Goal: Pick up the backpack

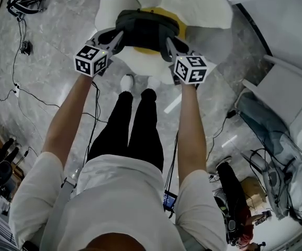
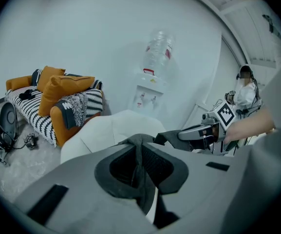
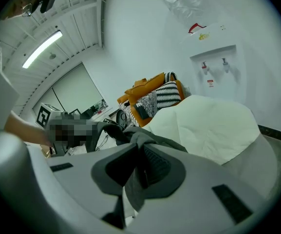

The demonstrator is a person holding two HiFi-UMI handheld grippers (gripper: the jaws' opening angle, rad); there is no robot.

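Note:
In the head view a dark grey backpack [image 1: 143, 30] hangs between my two grippers, above a white petal-shaped seat [image 1: 208, 12] with a yellow centre [image 1: 149, 50]. My left gripper [image 1: 118, 37] is shut on the backpack's left side, and my right gripper [image 1: 169, 43] is shut on its right side. The left gripper view shows a fold of grey backpack fabric [image 2: 141, 147] pinched between the jaws of the left gripper [image 2: 140, 172], with the right gripper [image 2: 201, 130] beyond it. The right gripper [image 3: 139, 172] likewise clamps a grey fold [image 3: 145, 143]. The bag's lower part is hidden.
My legs and white shoes [image 1: 127, 82] stand just before the seat. Cables [image 1: 20, 90] trail over the floor at left; a white chair [image 1: 284, 95] and bags are at right. An orange sofa [image 2: 57, 108], a water dispenser [image 2: 150, 94] and a person [image 2: 247, 94] are further off.

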